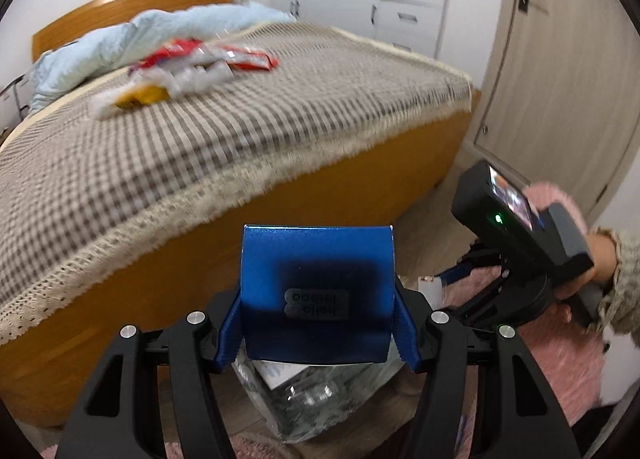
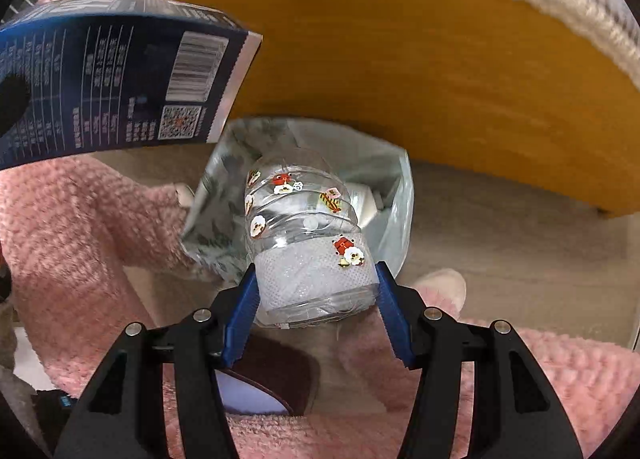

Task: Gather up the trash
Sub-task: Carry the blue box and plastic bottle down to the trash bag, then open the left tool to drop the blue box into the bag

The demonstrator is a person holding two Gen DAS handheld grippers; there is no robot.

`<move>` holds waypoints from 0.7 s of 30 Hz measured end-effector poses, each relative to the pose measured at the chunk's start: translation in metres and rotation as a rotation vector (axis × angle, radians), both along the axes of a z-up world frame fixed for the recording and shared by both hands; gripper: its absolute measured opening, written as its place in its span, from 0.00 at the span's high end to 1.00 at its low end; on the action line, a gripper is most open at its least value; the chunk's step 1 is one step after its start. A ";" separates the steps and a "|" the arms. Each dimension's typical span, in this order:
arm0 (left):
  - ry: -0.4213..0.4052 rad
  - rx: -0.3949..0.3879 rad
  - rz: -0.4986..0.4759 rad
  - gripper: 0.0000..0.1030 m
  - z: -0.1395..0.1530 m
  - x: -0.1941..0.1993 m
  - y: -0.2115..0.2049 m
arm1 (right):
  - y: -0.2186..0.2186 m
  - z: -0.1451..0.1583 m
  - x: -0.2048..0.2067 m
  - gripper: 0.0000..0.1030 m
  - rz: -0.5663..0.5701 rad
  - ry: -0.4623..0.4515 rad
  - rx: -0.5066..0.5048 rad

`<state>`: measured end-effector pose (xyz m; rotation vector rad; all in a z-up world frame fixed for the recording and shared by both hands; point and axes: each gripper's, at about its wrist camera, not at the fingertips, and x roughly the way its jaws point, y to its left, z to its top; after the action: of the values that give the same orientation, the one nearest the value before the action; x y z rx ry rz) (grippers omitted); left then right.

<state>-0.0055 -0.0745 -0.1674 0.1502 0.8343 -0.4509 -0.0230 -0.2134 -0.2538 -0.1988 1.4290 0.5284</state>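
My left gripper [image 1: 318,333] had its jaws clamped on a blue box [image 1: 316,291], my right gripper [image 2: 316,313] on a clear plastic bottle [image 2: 308,243], both poised above the open trash bag [image 2: 394,195] on the floor beside the bed [image 1: 240,131]. Neither was dropped yet. More wrappers [image 1: 192,63] waited on the bed.

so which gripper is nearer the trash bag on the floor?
Right, by a little. The right gripper holds a clear wrapper just over the trash bag; the left gripper holds a blue box above it.
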 end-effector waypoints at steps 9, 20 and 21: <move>0.140 0.117 -0.118 0.43 -0.062 0.011 -0.017 | 0.001 -0.042 0.001 0.46 -0.060 0.085 -0.093; 0.285 0.195 -0.271 0.43 -0.137 0.038 -0.042 | 0.012 -0.074 0.009 0.46 -0.069 0.125 -0.202; 0.300 0.194 -0.274 0.43 -0.144 0.042 -0.042 | 0.012 -0.075 0.010 0.46 -0.073 0.127 -0.206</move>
<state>0.0364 -0.1169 -0.3113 0.3866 1.1593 -0.6598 -0.0127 -0.2011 -0.3292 -0.2797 1.6089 0.3384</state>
